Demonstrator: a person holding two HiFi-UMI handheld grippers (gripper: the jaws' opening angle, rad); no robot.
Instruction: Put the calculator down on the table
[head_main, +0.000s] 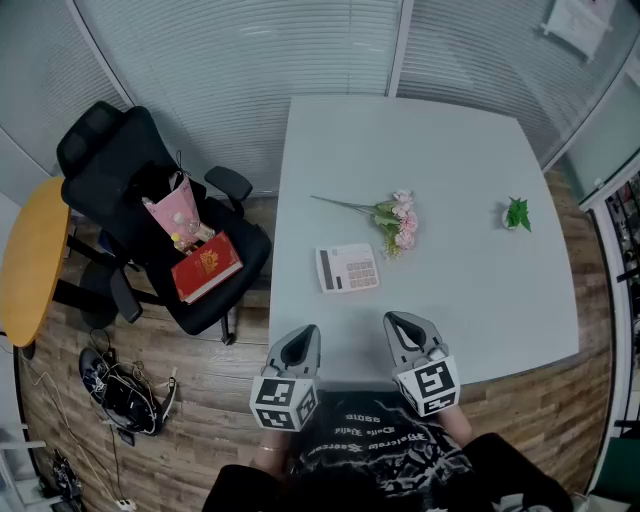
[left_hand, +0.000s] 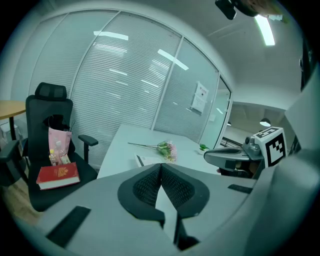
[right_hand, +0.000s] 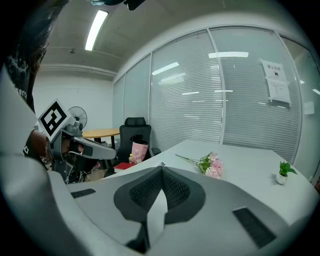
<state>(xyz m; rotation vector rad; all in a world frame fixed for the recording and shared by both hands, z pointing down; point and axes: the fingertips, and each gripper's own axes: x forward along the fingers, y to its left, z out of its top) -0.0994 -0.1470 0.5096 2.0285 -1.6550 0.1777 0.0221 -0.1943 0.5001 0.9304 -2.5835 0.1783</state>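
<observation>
The white calculator (head_main: 347, 268) lies flat on the pale table (head_main: 480, 300), just left of a bunch of pink flowers (head_main: 396, 222). My left gripper (head_main: 303, 338) hovers at the table's near edge, shut and empty, a short way in front of the calculator. My right gripper (head_main: 399, 325) is beside it, also shut with nothing held. In the left gripper view the jaws (left_hand: 160, 165) meet at their tips, with the calculator's edge (left_hand: 145, 160) and the flowers (left_hand: 167, 149) beyond. The right gripper view shows shut jaws (right_hand: 162, 167) and the flowers (right_hand: 211, 166).
A small green plant (head_main: 516, 214) sits at the table's right. A black office chair (head_main: 150, 230) left of the table holds a red book (head_main: 207, 266) and a pink bag (head_main: 176, 212). A round wooden table (head_main: 30, 262) is at far left. Cables and shoes (head_main: 125, 395) lie on the floor.
</observation>
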